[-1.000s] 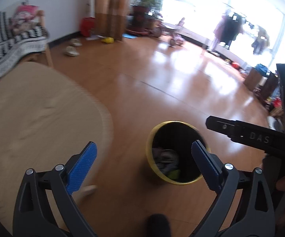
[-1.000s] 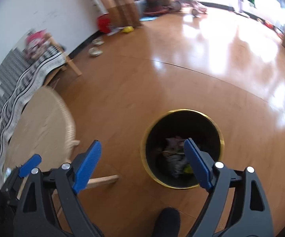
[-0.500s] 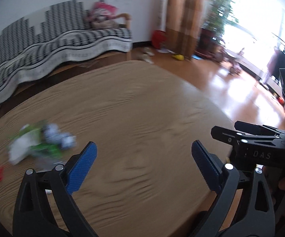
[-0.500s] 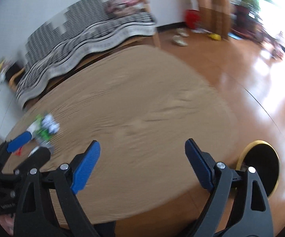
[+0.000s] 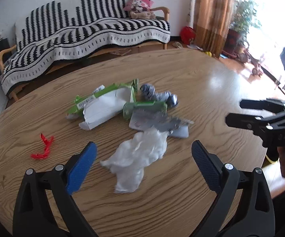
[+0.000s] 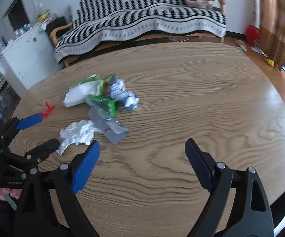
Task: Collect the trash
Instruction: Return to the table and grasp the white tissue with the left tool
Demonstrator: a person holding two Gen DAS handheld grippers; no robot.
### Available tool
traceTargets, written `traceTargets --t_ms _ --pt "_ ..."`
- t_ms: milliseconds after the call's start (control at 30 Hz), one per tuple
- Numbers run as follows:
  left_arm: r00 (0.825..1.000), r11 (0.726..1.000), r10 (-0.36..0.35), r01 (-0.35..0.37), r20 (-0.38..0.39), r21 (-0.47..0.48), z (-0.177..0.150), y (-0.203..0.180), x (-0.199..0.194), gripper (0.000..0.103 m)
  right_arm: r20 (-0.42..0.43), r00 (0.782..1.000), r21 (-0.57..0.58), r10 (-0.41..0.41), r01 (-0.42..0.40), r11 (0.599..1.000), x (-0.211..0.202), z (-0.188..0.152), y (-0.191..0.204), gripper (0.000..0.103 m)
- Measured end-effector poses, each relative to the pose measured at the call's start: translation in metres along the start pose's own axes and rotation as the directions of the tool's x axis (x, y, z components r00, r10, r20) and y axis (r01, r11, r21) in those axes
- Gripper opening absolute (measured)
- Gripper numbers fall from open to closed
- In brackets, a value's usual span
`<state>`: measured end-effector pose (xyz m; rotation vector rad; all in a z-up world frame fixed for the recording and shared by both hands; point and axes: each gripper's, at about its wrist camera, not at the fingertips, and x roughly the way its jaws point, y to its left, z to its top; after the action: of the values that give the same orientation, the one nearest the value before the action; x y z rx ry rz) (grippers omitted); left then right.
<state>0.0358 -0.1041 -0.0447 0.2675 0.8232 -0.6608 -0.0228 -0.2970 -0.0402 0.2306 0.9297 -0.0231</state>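
Note:
A heap of trash lies on the round wooden table (image 5: 211,79): a crumpled white plastic film (image 5: 140,156), a silver foil wrapper (image 5: 158,122), a green-and-white wrapper (image 5: 107,102), a blue-white crumpled wad (image 5: 156,94) and a red scrap (image 5: 43,146). My left gripper (image 5: 143,148) hovers open over the white film (image 6: 77,133), not touching it. Over bare table (image 6: 201,88) to the right of the heap, my right gripper (image 6: 142,144) is open and empty. The foil wrapper (image 6: 111,126) lies just beyond its left finger. Each gripper shows in the other's view: left gripper (image 6: 41,133), right gripper (image 5: 235,110).
A sofa with a black-and-white striped cover (image 5: 93,29) stands behind the table. A white cabinet (image 6: 24,55) is at the far left. Curtain (image 5: 211,13), plants and glossy wood floor (image 5: 261,75) lie to the right. A hand (image 6: 2,193) holds the left gripper.
Both views swung from the yellow-rimmed bin on the floor up and across to the table. The trash heap, at the left half a second ago, now sits in front of the open grippers.

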Motion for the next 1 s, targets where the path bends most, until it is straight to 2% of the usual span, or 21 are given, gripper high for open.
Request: traceTargets --t_ms 67,233,400,433,500,567,633,667,767,1000 --pt "1.000 0.999 -0.015 0.016 -0.025 0.036 -0.007 0.000 0.008 0.094 -0.022 1.000 -0.027 0.009 -0.010 1.000 0.010 0.001 0.007 0.085" --pt "0.996 0.992 0.045 -0.036 -0.074 0.121 -0.015 -0.006 0.030 0.094 -0.063 0.998 -0.071 0.000 -0.005 0.997 0.034 0.005 0.016 0.085" --pt "0.994 0.990 0.076 -0.066 -0.082 0.124 -0.018 -0.001 0.041 0.093 -0.085 0.996 -0.079 0.018 -0.025 0.997 0.051 0.012 0.023 0.085" --pt "0.994 0.991 0.069 -0.059 -0.081 0.121 -0.018 0.000 0.041 0.090 -0.088 0.996 -0.084 0.018 -0.026 0.996 0.054 0.013 0.025 0.085" --pt "0.995 0.991 0.062 -0.051 -0.082 0.125 -0.019 0.001 0.041 0.075 -0.094 0.995 -0.098 0.017 -0.026 0.995 0.059 0.014 0.028 0.085" --pt "0.992 0.991 0.054 -0.039 -0.118 0.129 -0.022 0.001 0.045 0.040 -0.100 0.995 -0.104 0.023 -0.034 0.994 0.064 0.016 0.031 0.085" --pt "0.990 0.992 0.048 -0.031 -0.136 0.122 -0.023 0.001 0.047 0.027 -0.106 0.994 -0.109 0.027 -0.039 0.993 0.068 0.018 0.033 0.085" --pt "0.990 0.992 0.052 -0.035 -0.130 0.125 -0.023 0.000 0.045 0.015 -0.108 0.994 -0.111 0.028 -0.040 0.993 0.070 0.018 0.034 0.085" --pt "0.991 0.994 0.055 -0.043 -0.120 0.105 -0.022 0.005 0.036 0.009 -0.115 0.993 -0.119 0.032 -0.046 0.992 0.075 0.019 0.037 0.085" --pt "0.997 0.999 0.041 -0.040 -0.064 0.015 -0.012 0.028 0.005 0.008 -0.131 0.991 -0.167 0.016 -0.038 0.985 0.088 0.018 0.048 0.082"
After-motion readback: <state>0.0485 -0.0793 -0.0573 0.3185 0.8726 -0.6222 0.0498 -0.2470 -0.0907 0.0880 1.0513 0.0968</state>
